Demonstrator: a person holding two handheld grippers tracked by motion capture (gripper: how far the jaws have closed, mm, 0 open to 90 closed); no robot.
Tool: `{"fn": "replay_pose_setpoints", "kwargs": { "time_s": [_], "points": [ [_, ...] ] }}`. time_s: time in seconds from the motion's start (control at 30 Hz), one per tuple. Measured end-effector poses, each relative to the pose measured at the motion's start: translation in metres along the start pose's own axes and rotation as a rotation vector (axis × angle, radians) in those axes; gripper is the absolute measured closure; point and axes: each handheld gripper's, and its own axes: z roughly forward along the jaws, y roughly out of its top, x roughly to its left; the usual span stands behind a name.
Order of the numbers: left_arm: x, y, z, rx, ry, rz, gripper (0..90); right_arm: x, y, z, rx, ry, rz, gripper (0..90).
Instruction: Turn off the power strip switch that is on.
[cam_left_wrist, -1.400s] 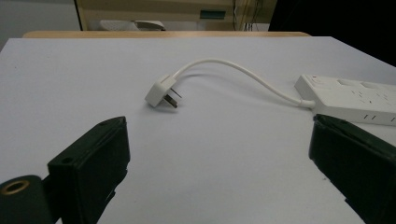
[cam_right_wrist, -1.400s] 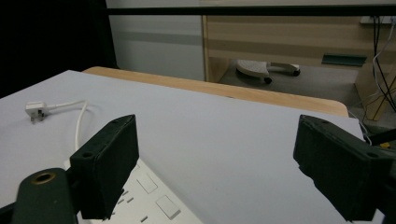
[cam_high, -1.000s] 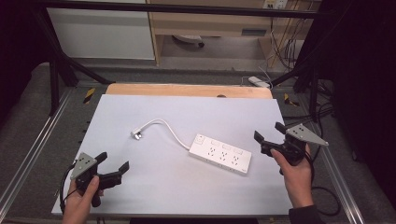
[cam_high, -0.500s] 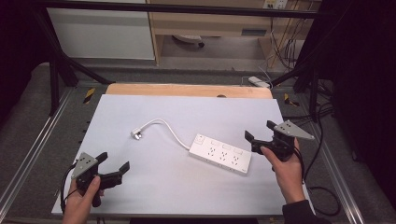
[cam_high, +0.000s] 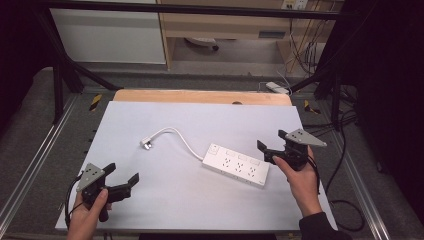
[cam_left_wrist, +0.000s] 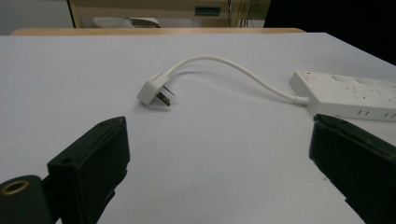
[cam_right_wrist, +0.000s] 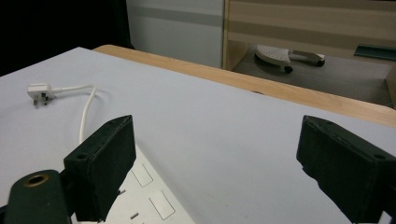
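Barely under way, the job at this white table (cam_high: 165, 120) comes down to a white power strip (cam_high: 236, 165) and its own short cord (cam_high: 181, 137), and neither is in anyone's grip. The strip lies flat and at a slant on the right half of the table, its sockets facing up; the cord loops away from its left end to a plug (cam_high: 146, 143) resting loose near the middle, prongs bare, well apart from the sockets.

The right gripper (cam_high: 274, 146), held in the person's right hand (cam_high: 300, 180), hovers just beside the strip's right end with its jaws spread wide and nothing between them; the right gripper view has the strip (cam_right_wrist: 154, 200) lying below the left jaw and bare table in the gap. The left gripper (cam_high: 122, 176) waits near the table's front left corner, jaws likewise wide and empty, well apart from everything, with the plug (cam_left_wrist: 154, 91) straight ahead in its own view.

By the look of it, nothing is done so far: no grasp, no lift, nothing plugged in. Likely the right hand closes on the strip first, while the plug is left for the other.
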Motion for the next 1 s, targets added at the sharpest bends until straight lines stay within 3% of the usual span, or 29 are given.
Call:
{"fn": "replay_pose_setpoints", "kwargs": {
  "time_s": [0.3, 0.43, 0.47, 0.5, 0.6, 1.0],
  "points": [
    [0.0, 0.0, 0.0, 0.002, -0.005, 0.002, 5.3, 0.002, -0.004, 0.004, 0.012, 0.003, -0.009, 24.2],
    [0.0, 0.0, 0.0, 0.001, -0.003, 0.002, 5.3, 0.004, -0.007, 0.007, 0.012, 0.004, -0.016, 33.1],
    [0.0, 0.0, 0.0, 0.002, -0.002, 0.002, 5.4, 0.005, -0.008, 0.008, 0.018, 0.013, -0.025, 39.4],
    [0.0, 0.0, 0.0, 0.0, -0.002, 0.002, 5.4, 0.005, -0.008, 0.008, 0.018, 0.013, -0.025, 39.4],
    [0.0, 0.0, 0.0, -0.001, -0.002, 0.003, 5.4, 0.007, -0.01, 0.009, 0.02, 0.021, -0.036, 50.6],
    [0.001, 0.001, -0.001, -0.005, -0.002, 0.004, 5.4, 0.007, -0.019, 0.013, 0.058, 0.059, -0.041, 77.8]
  ]
}}
